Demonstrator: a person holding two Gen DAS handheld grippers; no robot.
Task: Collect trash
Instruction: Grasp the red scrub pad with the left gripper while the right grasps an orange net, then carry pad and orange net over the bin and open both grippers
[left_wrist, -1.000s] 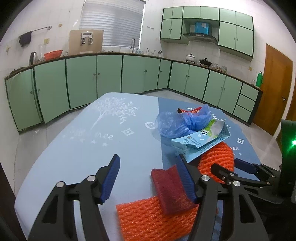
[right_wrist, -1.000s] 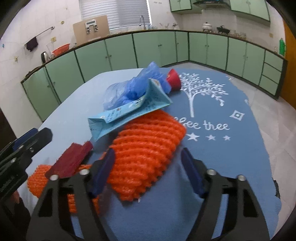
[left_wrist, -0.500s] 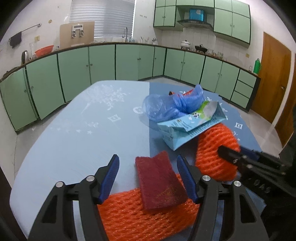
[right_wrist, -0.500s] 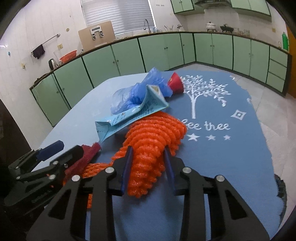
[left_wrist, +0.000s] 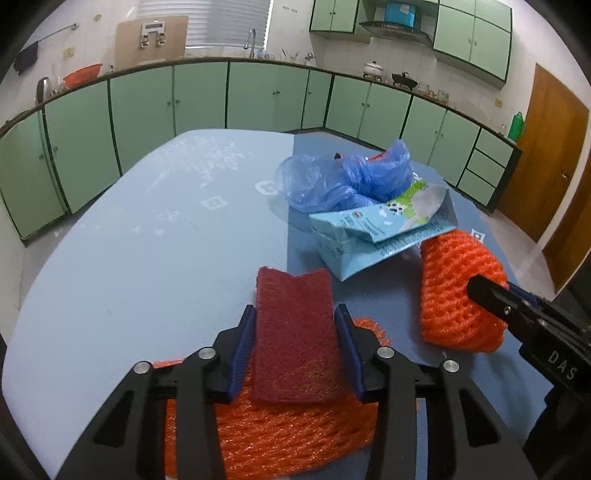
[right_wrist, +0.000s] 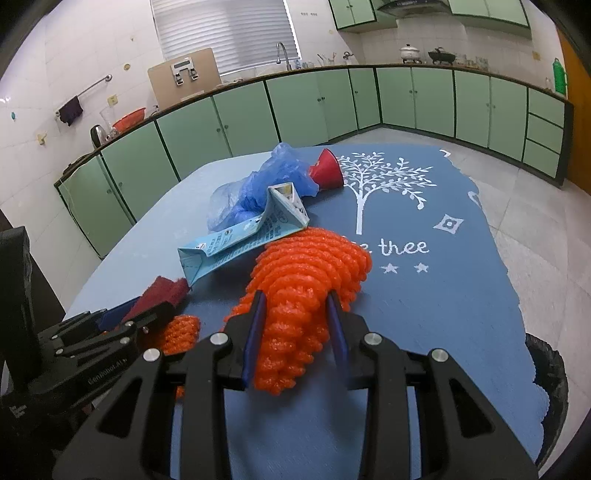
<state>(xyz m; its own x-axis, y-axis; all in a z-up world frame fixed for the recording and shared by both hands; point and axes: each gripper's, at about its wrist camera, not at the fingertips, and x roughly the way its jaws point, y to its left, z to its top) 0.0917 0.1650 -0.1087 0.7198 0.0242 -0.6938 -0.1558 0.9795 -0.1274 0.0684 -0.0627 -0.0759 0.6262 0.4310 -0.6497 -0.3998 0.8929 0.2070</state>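
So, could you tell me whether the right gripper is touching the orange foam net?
Touching: the right wrist view shows the right gripper with both blue pads pressed into the orange foam net.

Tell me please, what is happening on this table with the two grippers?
A person is collecting trash with two handheld grippers. The left gripper is shut on a dark red scouring pad that lies over an orange foam net. The right gripper is shut on another orange foam net sleeve. A flattened blue carton, a blue plastic bag and a red cup lie on the table, not yet picked up.
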